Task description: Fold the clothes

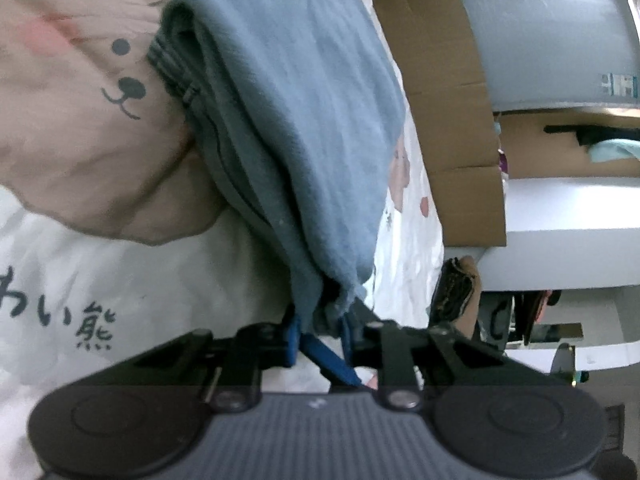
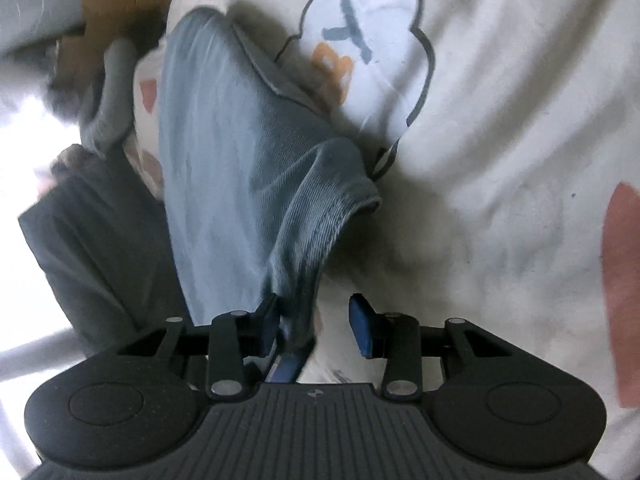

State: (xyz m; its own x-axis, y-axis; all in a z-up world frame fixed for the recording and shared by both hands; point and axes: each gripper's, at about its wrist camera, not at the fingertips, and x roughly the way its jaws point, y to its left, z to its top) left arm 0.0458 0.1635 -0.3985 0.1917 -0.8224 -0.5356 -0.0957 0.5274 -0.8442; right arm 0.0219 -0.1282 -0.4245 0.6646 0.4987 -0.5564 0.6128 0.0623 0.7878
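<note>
Left tongs (image 1: 320,330) pinch blue garment (image 1: 304,120) beside cardboard box (image 1: 452,120).

The blue-grey garment (image 1: 296,120) lies on my printed bedsheet (image 1: 120,280), folded over into a long, narrow bundle of several layers. One ribbed hem (image 2: 340,216) curls upward at its end. The knit fabric is soft and lightly creased, its near corner bunched together.
</note>
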